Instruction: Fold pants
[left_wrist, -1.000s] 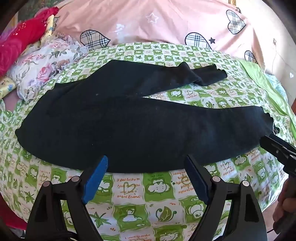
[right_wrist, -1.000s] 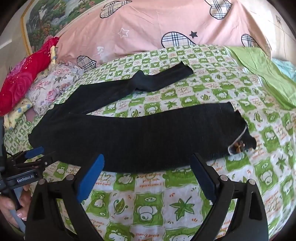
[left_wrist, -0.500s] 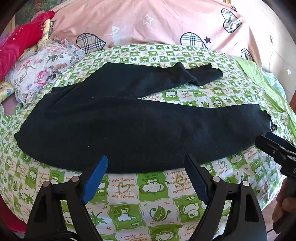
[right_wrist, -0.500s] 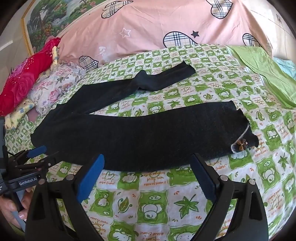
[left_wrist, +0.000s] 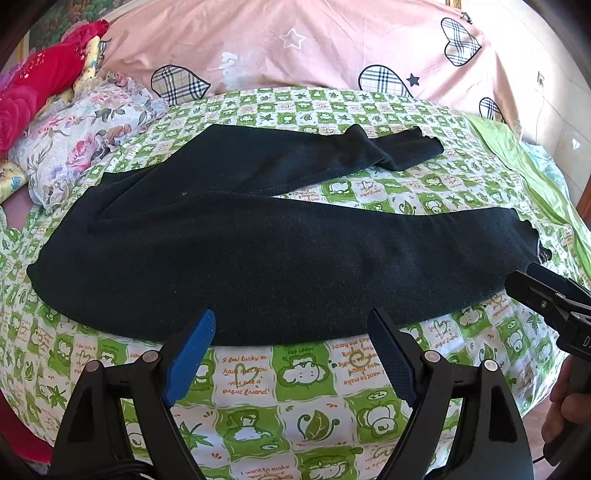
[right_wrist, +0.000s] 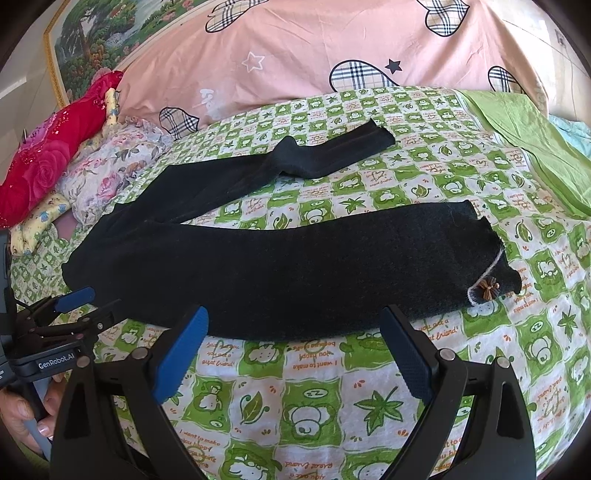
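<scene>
Black pants (left_wrist: 258, 258) lie flat on the green-and-white checked bedsheet (left_wrist: 258, 380), waist at the left and legs running right. The near leg ends in a cuff with a small brown flower (right_wrist: 487, 288). The far leg (right_wrist: 325, 155) angles off toward the back right with a bump partway along. My left gripper (left_wrist: 291, 325) hovers open at the near edge of the near leg, nothing between its blue pads. My right gripper (right_wrist: 295, 317) is open too, over the same edge, closer to the cuff. Each gripper shows in the other's view: left (right_wrist: 92, 304), right (left_wrist: 524, 277).
A pink quilt (left_wrist: 314, 44) with plaid hearts is heaped along the back. A floral pillow (left_wrist: 85, 133) and a red one (left_wrist: 33, 96) lie at the left by the waist. A green cloth (right_wrist: 535, 140) covers the right side. A hand (right_wrist: 22, 417) grips the left gripper's handle.
</scene>
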